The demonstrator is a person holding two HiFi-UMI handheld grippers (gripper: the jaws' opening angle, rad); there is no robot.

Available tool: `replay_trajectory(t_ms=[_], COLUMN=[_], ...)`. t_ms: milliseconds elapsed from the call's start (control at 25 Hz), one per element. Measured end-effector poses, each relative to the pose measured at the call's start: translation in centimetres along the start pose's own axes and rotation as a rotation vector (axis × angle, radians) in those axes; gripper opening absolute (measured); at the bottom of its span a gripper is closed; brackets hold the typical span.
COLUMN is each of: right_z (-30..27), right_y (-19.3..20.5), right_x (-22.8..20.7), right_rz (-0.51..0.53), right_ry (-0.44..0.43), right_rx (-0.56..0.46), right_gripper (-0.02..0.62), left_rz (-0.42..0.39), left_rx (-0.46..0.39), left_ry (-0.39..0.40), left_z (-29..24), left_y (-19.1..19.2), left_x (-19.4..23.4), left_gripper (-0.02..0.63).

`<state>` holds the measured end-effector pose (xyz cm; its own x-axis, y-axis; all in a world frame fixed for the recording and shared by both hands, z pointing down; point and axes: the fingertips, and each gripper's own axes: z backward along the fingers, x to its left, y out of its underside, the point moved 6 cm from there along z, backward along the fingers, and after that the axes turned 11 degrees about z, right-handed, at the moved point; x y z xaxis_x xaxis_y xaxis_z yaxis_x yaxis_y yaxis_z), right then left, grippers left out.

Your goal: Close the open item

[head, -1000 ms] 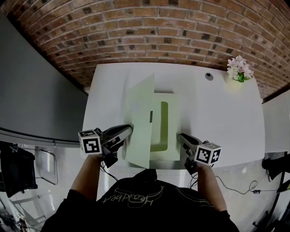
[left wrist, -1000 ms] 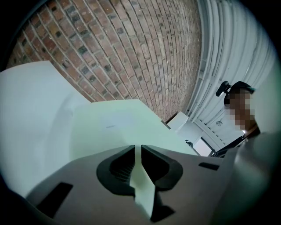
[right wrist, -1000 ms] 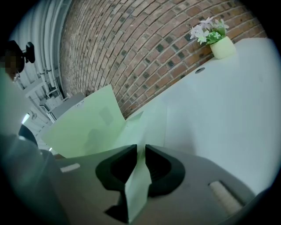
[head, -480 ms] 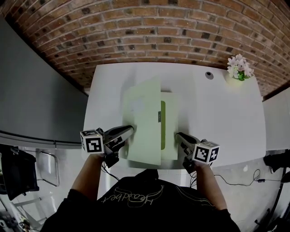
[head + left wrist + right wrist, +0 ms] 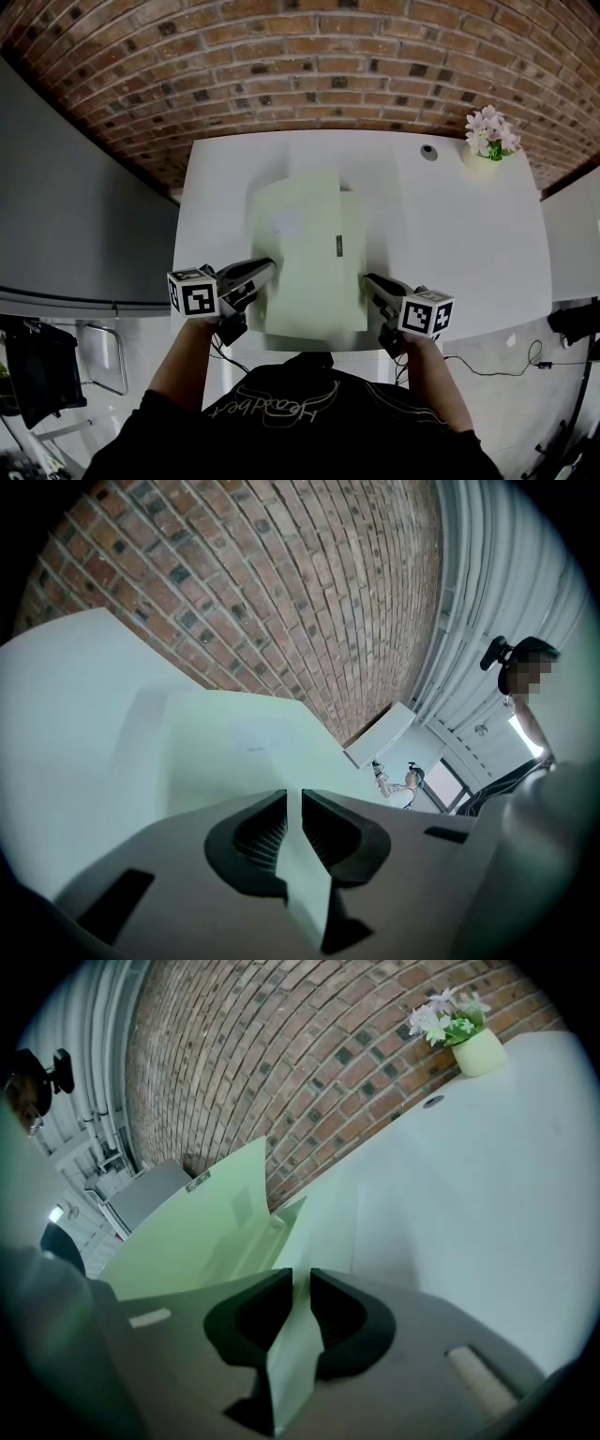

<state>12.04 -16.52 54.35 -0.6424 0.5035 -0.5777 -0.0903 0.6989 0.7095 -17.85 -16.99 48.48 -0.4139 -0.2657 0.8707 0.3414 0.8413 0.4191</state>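
Note:
A pale green folder lies on the white table, near its front edge. Its front cover leans low over the back sheet, which shows only as a strip on the right. My left gripper is shut on the cover's lower left edge; in the left gripper view the thin sheet runs between the pads of that gripper. My right gripper is shut on the back sheet's lower right edge. In the right gripper view that gripper pinches the sheet, and the cover still stands tilted above it.
A small pot of pale flowers stands at the table's back right corner, with a small round disc beside it. A brick wall runs behind the table. A chair stands left of me; cables lie on the floor at right.
The cover has swung from nearly upright down to the right over the folder, hiding the darker green inside. The left gripper moved slightly with it; the right gripper stayed put.

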Motion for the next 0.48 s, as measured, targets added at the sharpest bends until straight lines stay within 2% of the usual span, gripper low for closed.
replay_trajectory(t_ms=[480], right_z=[0.1], right_y=[-0.1], right_x=[0.3], right_rz=[-0.019], right_ry=[0.016], right_rx=[-0.020], right_gripper=[0.064], left_rz=[-0.120], left_rx=[0.088], left_ry=[-0.041], left_z=[-1.2], left_y=[-0.4], left_x=[-0.1], left_gripper=[0.043])
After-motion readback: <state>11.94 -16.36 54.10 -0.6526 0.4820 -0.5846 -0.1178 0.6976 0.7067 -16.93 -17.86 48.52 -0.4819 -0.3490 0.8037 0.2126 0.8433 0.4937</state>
